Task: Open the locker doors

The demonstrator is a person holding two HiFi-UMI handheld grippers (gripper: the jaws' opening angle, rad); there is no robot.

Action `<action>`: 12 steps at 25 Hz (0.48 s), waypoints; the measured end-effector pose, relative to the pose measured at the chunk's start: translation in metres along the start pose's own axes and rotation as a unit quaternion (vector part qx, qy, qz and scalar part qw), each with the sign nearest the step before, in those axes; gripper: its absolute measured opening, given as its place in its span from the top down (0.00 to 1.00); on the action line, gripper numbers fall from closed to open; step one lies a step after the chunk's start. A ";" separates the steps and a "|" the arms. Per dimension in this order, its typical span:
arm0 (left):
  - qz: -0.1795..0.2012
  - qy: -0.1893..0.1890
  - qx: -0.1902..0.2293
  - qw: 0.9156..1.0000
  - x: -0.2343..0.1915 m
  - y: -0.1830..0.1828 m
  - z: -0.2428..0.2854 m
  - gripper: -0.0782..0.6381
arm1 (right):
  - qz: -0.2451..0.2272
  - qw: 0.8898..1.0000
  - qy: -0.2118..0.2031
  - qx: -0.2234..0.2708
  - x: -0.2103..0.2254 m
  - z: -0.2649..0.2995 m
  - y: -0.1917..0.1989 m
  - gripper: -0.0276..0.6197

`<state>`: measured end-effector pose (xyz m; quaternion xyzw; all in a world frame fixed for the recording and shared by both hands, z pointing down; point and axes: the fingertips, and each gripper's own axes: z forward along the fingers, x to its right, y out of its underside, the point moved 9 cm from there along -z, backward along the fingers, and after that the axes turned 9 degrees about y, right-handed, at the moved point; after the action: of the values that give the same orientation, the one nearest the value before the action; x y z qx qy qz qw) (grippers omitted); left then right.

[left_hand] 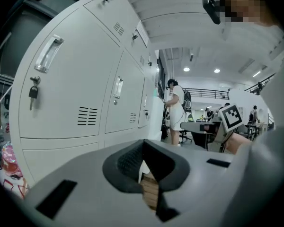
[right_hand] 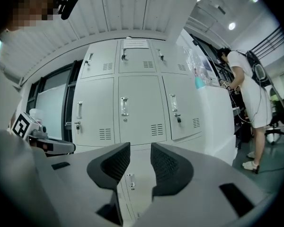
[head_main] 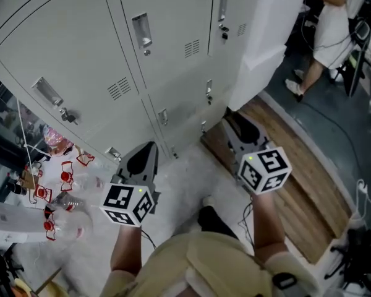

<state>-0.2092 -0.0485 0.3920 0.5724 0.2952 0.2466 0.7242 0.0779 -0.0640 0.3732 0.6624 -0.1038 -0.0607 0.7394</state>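
Note:
A bank of grey lockers stands in front of me, and every door in view is closed. The doors have recessed metal handles, and a small padlock hangs on one. My left gripper is held low before the lower row; in the left gripper view its pads meet with nothing between them. My right gripper points level at the lockers, short of the doors. In the right gripper view the right gripper is open, with an empty gap framing a lower door handle.
A tall white cabinet adjoins the lockers on the right. A person in white stands beyond it at a desk. Plastic bottles with red labels litter the floor at left. A wooden floor strip and cables lie at right.

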 end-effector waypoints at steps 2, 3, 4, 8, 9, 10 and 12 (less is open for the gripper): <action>0.000 -0.014 0.002 1.000 -0.001 -0.006 0.011 0.89 | -0.001 1.000 -0.008 0.002 0.014 0.016 -0.007 0.77; 0.001 -0.019 0.002 1.000 -0.001 -0.009 0.017 0.89 | -0.001 1.000 -0.012 0.003 0.021 0.023 -0.010 0.76; 0.001 -0.024 0.003 1.000 0.000 -0.011 0.022 0.89 | 0.001 1.000 -0.015 0.005 0.027 0.030 -0.013 0.76; 0.006 -0.039 0.008 0.999 0.000 -0.025 0.042 0.89 | -0.005 0.999 -0.028 0.018 0.049 0.054 -0.032 0.74; 0.006 -0.042 0.010 0.999 0.000 -0.028 0.048 0.89 | -0.009 0.999 -0.031 0.022 0.054 0.060 -0.038 0.74; 0.006 -0.044 0.011 0.999 0.001 -0.031 0.053 0.89 | -0.012 0.999 -0.034 0.026 0.059 0.066 -0.044 0.74; 0.006 -0.049 0.011 0.999 0.001 -0.037 0.063 0.89 | -0.015 0.999 -0.039 0.030 0.068 0.077 -0.052 0.74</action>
<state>-0.1629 -0.0990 0.3668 0.5937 0.2589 0.2189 0.7298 0.1285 -0.1598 0.3339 0.6831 -0.1242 -0.0943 0.7135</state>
